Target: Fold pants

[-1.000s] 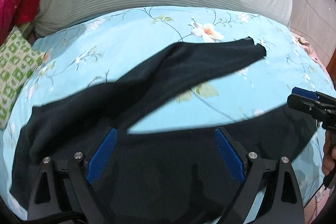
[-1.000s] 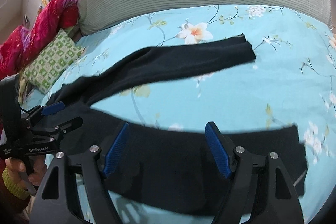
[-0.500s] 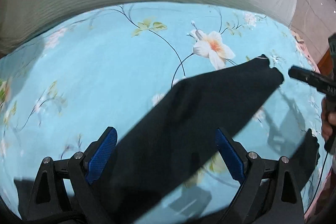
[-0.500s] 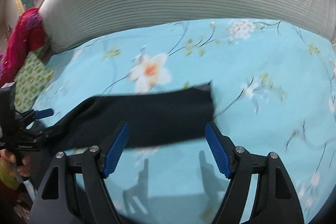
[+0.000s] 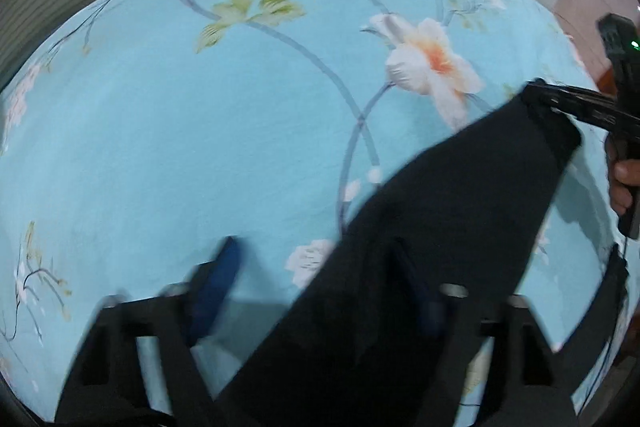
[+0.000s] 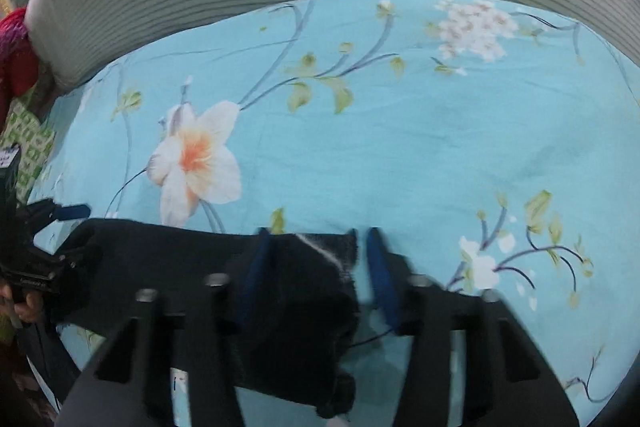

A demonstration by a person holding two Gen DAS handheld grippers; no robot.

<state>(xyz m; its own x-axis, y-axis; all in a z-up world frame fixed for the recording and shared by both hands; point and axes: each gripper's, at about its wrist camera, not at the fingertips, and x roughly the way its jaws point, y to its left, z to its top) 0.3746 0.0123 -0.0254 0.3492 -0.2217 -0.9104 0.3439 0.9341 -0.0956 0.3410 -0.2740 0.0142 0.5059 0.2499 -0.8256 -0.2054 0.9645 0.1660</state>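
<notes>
both grippers closer in, R gripper (image 6: 316, 259) fingers half-open round pants (image 6: 168, 267) hem

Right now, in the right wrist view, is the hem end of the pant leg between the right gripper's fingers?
Yes, the pant leg end sits between the right gripper blue fingers, which stand apart around it.
</notes>
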